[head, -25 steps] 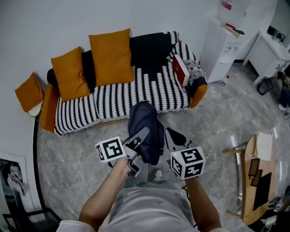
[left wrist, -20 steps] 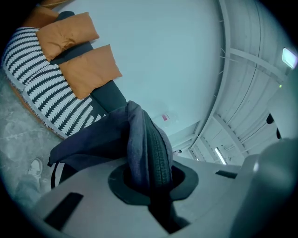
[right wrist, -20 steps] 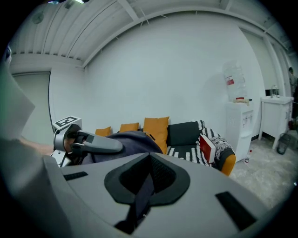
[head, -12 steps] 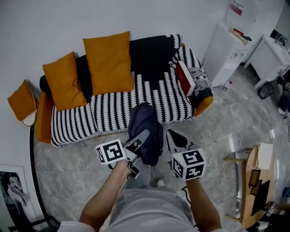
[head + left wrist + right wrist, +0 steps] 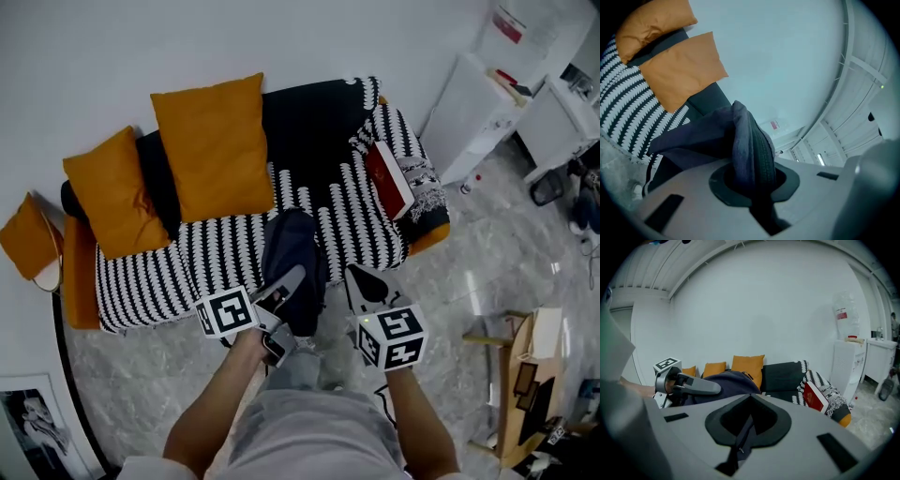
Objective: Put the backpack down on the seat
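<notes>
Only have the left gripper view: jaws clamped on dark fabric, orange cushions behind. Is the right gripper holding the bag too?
Observer: Yes. The right gripper is shut on a thin strap of the backpack.
Operator: Anything on the seat I can't see?
Observer: A red book sits at the right end of the striped seat.
Operator: Where's the bag relative to the seat?
Observer: In the head view it hangs at the seat's front edge, about midway, between the orange cushions and the book. It is not laid down yet.
</notes>
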